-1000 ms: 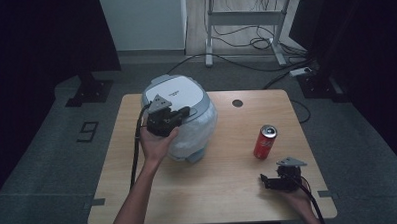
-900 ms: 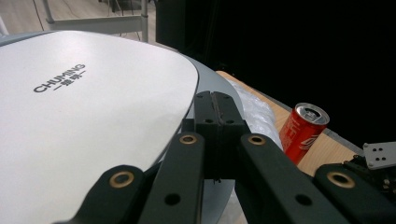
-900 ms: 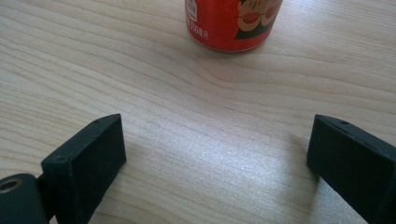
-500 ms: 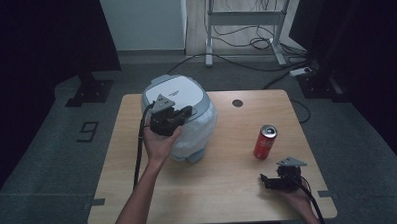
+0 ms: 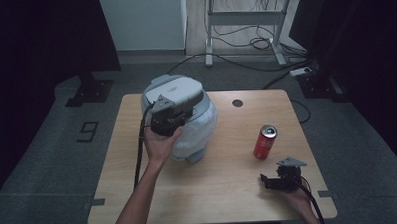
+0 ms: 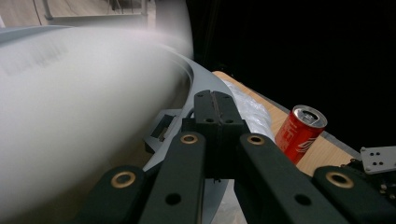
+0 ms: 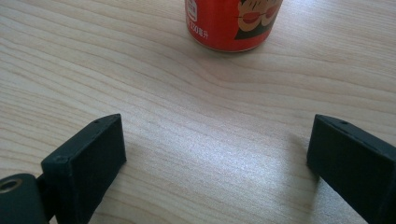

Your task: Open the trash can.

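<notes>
A light wooden table (image 5: 224, 186) is being viewed from above, with a large rounded grey-and-white plastic appliance (image 5: 183, 92) standing on its far left part; the lower body of the appliance is being covered by clear crinkled plastic wrap (image 5: 199, 127). The left gripper (image 5: 167, 115) is being held by the person's left hand (image 5: 160, 143) against the front of the appliance's grey lid. In the left gripper view, its black jaws are being pressed flat together with nothing visible between them, their tips lying just beside a grey latch-like part (image 6: 161, 133) of the appliance. A red aluminium drink can (image 5: 264, 141) is standing upright on the right half of the table, well apart from the appliance. The right gripper (image 5: 279, 181) is being rested low on the table near the front right corner, just nearer the person than the can. In the right gripper view, its jaws are being held wide apart over bare wood, with the can's base (image 7: 231, 25) ahead of them and untouched.
</notes>
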Action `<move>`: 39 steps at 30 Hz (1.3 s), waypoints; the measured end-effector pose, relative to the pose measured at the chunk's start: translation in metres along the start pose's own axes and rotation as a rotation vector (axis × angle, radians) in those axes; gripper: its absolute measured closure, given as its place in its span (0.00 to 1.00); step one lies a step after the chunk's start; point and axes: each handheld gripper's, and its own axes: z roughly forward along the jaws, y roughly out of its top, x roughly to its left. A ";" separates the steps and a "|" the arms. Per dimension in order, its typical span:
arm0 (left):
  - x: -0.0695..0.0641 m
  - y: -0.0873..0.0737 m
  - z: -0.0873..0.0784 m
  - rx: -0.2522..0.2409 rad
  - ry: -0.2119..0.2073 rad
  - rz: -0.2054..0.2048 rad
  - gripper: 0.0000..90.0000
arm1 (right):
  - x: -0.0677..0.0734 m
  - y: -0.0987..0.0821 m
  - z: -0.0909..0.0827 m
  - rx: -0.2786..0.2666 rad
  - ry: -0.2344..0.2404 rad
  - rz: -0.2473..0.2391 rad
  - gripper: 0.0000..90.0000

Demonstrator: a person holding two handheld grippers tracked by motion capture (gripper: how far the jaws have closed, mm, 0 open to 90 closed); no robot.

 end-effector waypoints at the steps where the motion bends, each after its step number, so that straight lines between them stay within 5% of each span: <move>1: 0.000 0.000 0.000 0.000 -0.001 -0.001 1.00 | 0.000 0.000 0.000 0.000 0.000 0.000 0.04; 18: 0.003 -0.001 0.000 -0.014 -0.016 -0.019 0.99 | 0.000 0.000 0.000 0.000 0.000 0.001 0.04; 20: 0.003 0.000 -0.001 -0.012 -0.041 -0.008 0.91 | 0.000 0.000 0.000 0.000 0.000 0.000 0.04; 23: 0.000 -0.001 -0.007 -0.019 -0.017 0.025 0.71 | 0.000 0.000 0.000 0.000 0.000 0.001 0.04; 28: 0.000 -0.006 -0.026 -0.067 -0.023 0.024 0.43 | 0.000 0.000 0.000 -0.002 0.000 0.001 0.04; 33: 0.000 -0.015 -0.053 -0.099 0.015 0.075 0.29 | 0.000 0.000 0.000 -0.002 0.000 0.001 0.04; 39: 0.010 -0.041 -0.074 -0.062 0.069 0.099 0.22 | 0.000 0.000 0.000 -0.003 0.000 0.002 0.04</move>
